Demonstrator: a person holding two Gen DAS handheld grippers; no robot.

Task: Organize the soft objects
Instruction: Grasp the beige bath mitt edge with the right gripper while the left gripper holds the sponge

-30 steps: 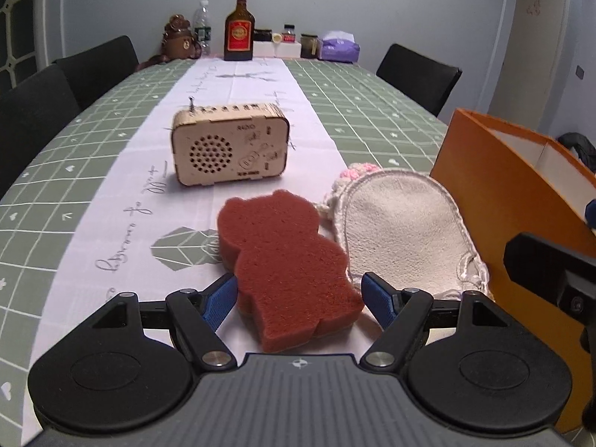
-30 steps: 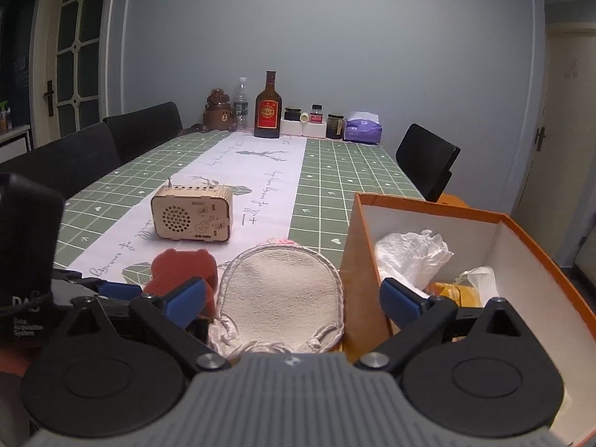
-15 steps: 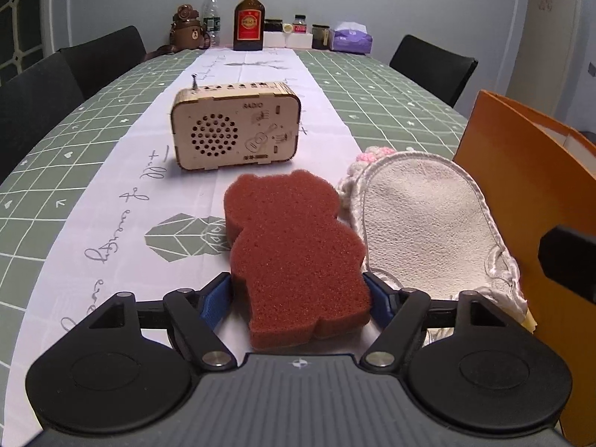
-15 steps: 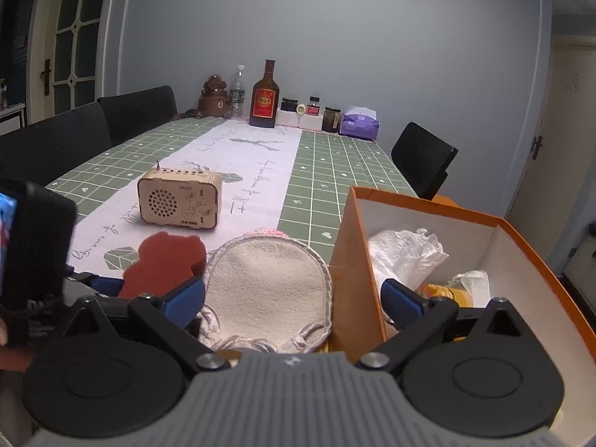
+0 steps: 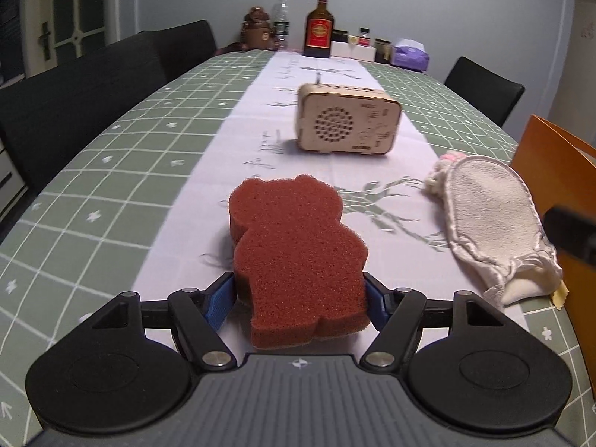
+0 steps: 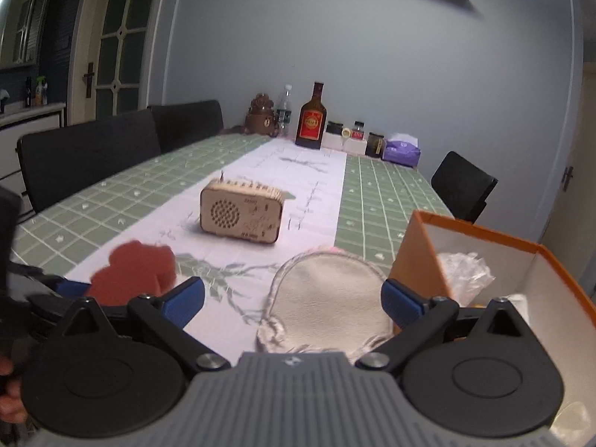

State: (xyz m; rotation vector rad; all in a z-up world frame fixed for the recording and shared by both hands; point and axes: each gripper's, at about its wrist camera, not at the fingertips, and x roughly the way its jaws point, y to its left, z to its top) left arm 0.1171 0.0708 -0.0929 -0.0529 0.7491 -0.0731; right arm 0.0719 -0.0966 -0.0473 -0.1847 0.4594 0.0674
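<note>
Long green-checked surface (image 5: 123, 171) with a white runner, and the left tongs (image 5: 298, 298) are clamped on the one rust-red bear-shaped foam sponge (image 5: 294, 249), lifted near the front edge. Right tongs (image 6: 292, 296) hang wide open over the one cream cloth mitt (image 6: 331, 294) beside the single orange cardboard box (image 6: 421, 260). That spongy foam could squirm free if the squeeze slackens.

Both grippers, left gripper (image 5: 300, 298) and right gripper (image 6: 293, 300), share ribbed grey bodies, black round-hubbed linkages, silver screws, blue-padded jaws.
</note>
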